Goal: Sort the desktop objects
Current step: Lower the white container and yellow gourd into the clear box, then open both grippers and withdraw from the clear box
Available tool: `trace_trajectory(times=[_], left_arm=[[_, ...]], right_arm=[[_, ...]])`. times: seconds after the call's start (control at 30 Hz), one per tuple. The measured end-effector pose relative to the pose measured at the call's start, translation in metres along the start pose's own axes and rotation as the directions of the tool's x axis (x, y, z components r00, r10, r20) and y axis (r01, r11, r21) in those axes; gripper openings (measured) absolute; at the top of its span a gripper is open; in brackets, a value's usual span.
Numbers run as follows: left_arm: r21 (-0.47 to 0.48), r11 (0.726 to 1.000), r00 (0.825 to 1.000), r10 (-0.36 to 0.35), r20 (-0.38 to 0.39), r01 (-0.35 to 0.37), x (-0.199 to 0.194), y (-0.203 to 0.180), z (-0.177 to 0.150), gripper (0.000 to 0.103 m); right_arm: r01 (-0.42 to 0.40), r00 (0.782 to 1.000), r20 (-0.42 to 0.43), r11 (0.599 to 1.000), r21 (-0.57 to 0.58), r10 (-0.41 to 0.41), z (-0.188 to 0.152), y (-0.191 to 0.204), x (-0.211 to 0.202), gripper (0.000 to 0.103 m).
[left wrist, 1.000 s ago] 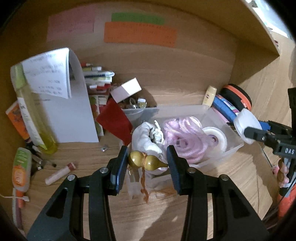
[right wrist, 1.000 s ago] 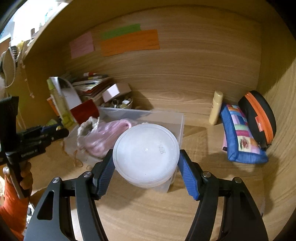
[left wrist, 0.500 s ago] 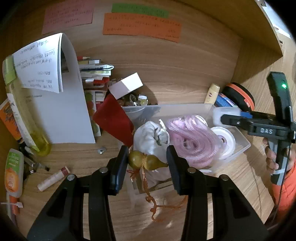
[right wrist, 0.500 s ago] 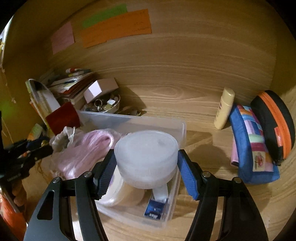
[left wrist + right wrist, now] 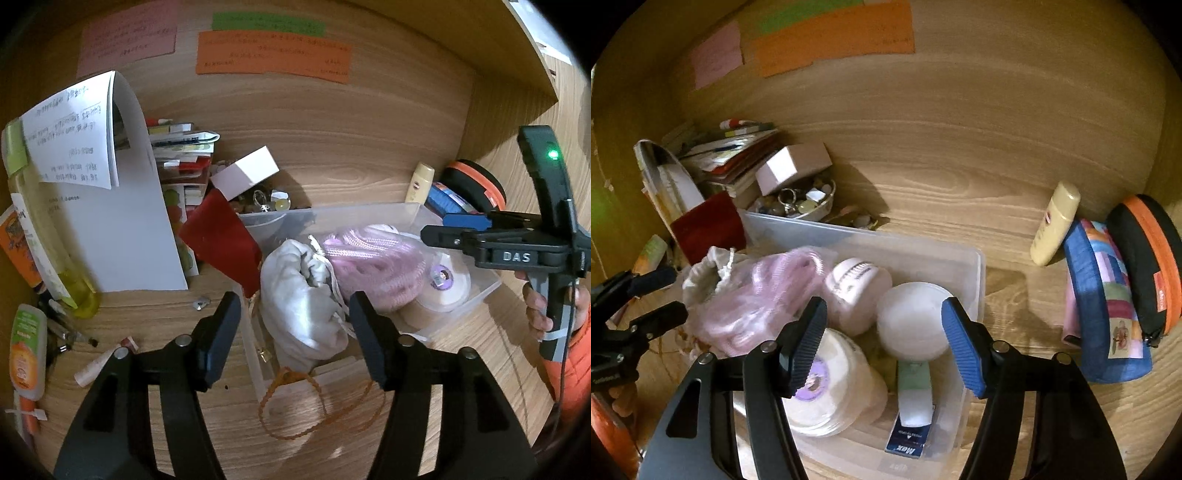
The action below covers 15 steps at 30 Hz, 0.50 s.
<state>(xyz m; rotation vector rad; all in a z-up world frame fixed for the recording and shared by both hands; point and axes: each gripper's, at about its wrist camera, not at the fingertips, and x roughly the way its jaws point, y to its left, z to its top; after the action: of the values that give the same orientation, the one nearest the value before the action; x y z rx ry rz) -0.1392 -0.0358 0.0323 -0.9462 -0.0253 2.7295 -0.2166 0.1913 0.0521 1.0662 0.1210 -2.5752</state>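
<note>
A clear plastic bin [image 5: 484, 291] [image 5: 975, 280] holds a white drawstring pouch [image 5: 299, 302], a pink coiled cord [image 5: 373, 258] and a tape roll [image 5: 827, 391]. My left gripper [image 5: 295, 314] hovers over the pouch, its jaws opening with nothing pressed between them. An orange cord [image 5: 317, 410] trails over the bin's near wall; its gourd charm is hidden. My right gripper [image 5: 884, 314] stands open over the bin's right end, jaws narrowing slightly. The white round container [image 5: 912, 321] lies on its side in the bin below, untouched by the pads.
A propped paper sheet [image 5: 110, 206], red pouch [image 5: 225, 240], yellow bottle [image 5: 44, 236] and lip balm [image 5: 103, 363] crowd the left. A trinket bowl [image 5: 801, 199] sits behind the bin. A cream bottle [image 5: 1056, 221], blue pencil case [image 5: 1104, 302] and black-orange case [image 5: 1148, 258] stand right.
The left jaws spread and let go of the gourd charm, whose cord now drapes over the bin wall. The right gripper moved over the bin and released the white container into it.
</note>
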Motion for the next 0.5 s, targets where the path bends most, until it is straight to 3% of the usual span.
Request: trace_trajectory(times=[0.2,0.37,0.5], left_arm=[[0.003,1.0,1.0,0.005,0.005,-0.005,-0.003,-0.001,-0.001,0.061],[0.039,0.999,0.999,0.03,0.015,-0.031,-0.01,-0.012,0.0,0.061],[0.06,0.997,0.998,0.05,0.042,-0.053,-0.024,-0.024,0.0,0.068]], right_arm=[[0.007,1.0,0.029,0.999,-0.036,-0.006,-0.007,0.013,-0.026,0.062],[0.017,0.998,0.055,0.997,-0.07,-0.013,-0.021,0.024,-0.049,0.073],[0.019,0.996,0.088,0.995,-0.101,-0.01,-0.033,0.034,-0.068,0.074]])
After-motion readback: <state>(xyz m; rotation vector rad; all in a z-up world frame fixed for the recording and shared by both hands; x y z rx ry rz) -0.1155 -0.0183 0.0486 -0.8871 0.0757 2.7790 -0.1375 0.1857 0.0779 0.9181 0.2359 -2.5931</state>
